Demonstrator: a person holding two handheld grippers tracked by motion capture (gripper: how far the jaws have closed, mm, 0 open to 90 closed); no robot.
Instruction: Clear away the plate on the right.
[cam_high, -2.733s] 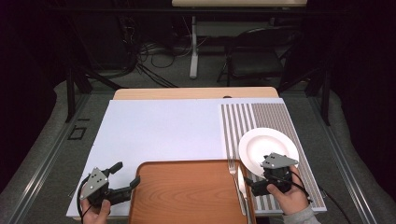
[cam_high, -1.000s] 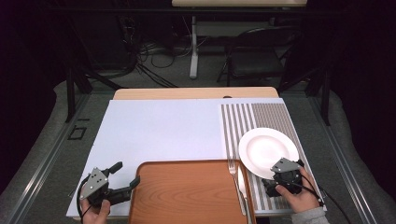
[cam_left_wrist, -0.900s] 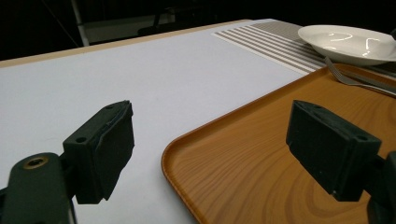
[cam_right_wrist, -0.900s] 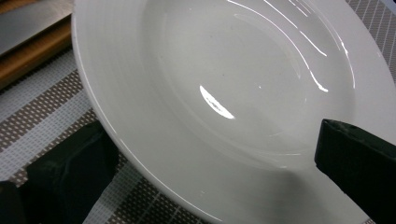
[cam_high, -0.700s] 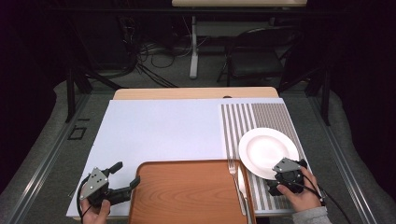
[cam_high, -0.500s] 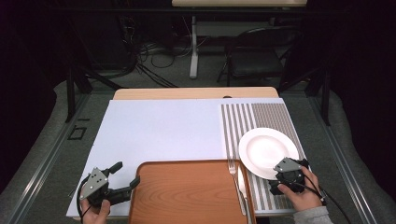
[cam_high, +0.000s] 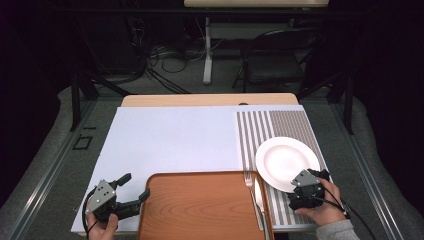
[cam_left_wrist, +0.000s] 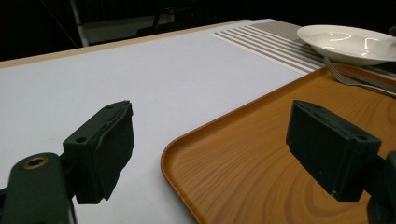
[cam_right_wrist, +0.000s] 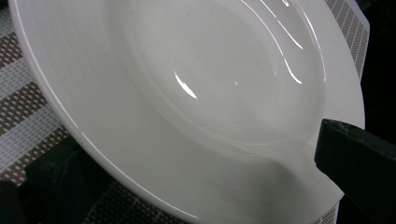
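A white plate (cam_high: 285, 160) (cam_right_wrist: 210, 70) rests on a striped placemat (cam_high: 270, 125) at the right. My right gripper (cam_high: 299, 181) (cam_right_wrist: 194, 149) is open at the plate's near right rim, one jaw under the rim and the other above it. A brown wooden tray (cam_high: 200, 210) (cam_left_wrist: 261, 154) lies at the front centre. A fork (cam_high: 250, 192) (cam_left_wrist: 350, 79) lies along its right side. My left gripper (cam_high: 135, 186) (cam_left_wrist: 210, 140) is open at the tray's left front corner, its jaws either side of the rim and holding nothing. The plate (cam_left_wrist: 348, 42) shows far off in the left gripper view.
A white mat (cam_high: 175, 135) covers the left and middle of the table, with bare room behind the tray. A pale utensil (cam_high: 258, 196) lies beside the fork. The table's far wooden edge (cam_high: 210, 99) borders a dark floor with cables and a chair.
My right gripper has slid right and toward the person, along the plate's near rim. The plate has barely shifted. The left gripper and tray have not moved.
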